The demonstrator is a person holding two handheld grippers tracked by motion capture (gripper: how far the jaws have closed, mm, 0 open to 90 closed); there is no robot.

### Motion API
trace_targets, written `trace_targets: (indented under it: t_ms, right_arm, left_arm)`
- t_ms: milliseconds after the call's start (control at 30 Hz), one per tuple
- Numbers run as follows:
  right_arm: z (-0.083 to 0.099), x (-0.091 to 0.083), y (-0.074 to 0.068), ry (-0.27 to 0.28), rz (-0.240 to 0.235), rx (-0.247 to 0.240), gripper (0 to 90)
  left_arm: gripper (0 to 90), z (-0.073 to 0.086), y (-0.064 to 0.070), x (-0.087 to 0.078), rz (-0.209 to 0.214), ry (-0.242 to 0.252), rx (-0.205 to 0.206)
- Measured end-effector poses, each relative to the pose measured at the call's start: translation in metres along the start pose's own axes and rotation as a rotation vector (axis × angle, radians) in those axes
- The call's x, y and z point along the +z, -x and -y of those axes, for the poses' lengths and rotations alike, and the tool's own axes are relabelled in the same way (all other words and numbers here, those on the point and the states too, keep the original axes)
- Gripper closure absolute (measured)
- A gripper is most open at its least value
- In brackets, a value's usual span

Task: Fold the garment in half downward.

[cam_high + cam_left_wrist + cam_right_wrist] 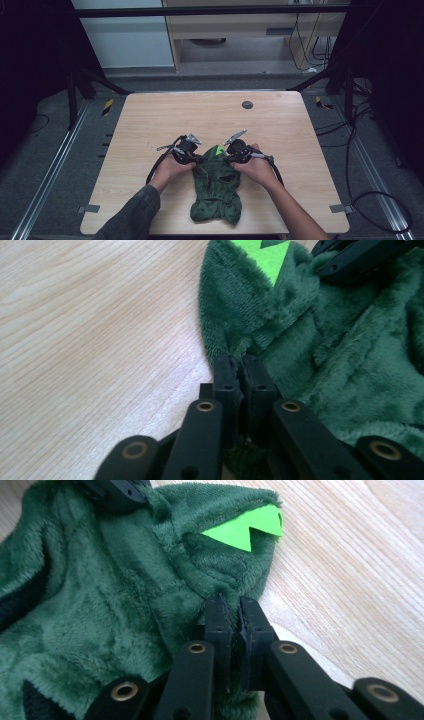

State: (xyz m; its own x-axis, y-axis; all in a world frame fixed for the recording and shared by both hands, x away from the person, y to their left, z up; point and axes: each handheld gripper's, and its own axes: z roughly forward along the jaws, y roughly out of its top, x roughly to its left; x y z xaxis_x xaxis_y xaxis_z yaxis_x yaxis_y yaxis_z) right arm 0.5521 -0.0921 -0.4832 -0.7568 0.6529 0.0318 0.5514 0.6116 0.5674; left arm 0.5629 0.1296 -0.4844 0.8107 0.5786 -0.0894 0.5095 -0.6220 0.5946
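A dark green plush garment [216, 190] with bright green felt spikes [218, 151] lies on the wooden table [150, 120], near its front edge. My left gripper [196, 159] pinches the garment's left edge near the hood; in the left gripper view its jaws [240, 365] are closed on green fleece [350, 355]. On the opposite side, my right gripper [231, 156] holds the hood's right edge; in the right gripper view its jaws [231, 607] clamp the plush [100, 605] just below the lime felt spike [245, 527]. Each view shows the other gripper at its top edge.
A small dark round grommet [247, 104] sits at the table's far middle. Black frame bars and cables surround the table; a cabinet stands behind it. Bare wood lies to the left, right and far side of the garment.
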Motion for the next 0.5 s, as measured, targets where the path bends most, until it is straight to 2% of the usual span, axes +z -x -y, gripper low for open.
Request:
trace_targets:
  t_ms: [100,167,333,500]
  right_arm:
    - [-0.001,0.000,0.002,-0.001,-0.008,0.011,86.0]
    - [-0.003,-0.004,0.004,0.004,-0.010,0.015,86.2]
    - [-0.010,-0.011,0.007,0.021,-0.006,0.009,86.5]
    - [-0.020,-0.020,0.012,0.042,0.010,-0.004,86.5]
  left_arm:
    - [87.8,-0.001,0.000,-0.001,-0.008,-0.002,0.003]
    - [88.1,-0.003,-0.001,-0.004,-0.015,0.016,0.006]
    - [88.1,-0.009,-0.005,-0.012,-0.012,0.030,0.011]
    - [88.1,-0.014,-0.011,-0.018,-0.002,0.056,-0.003]
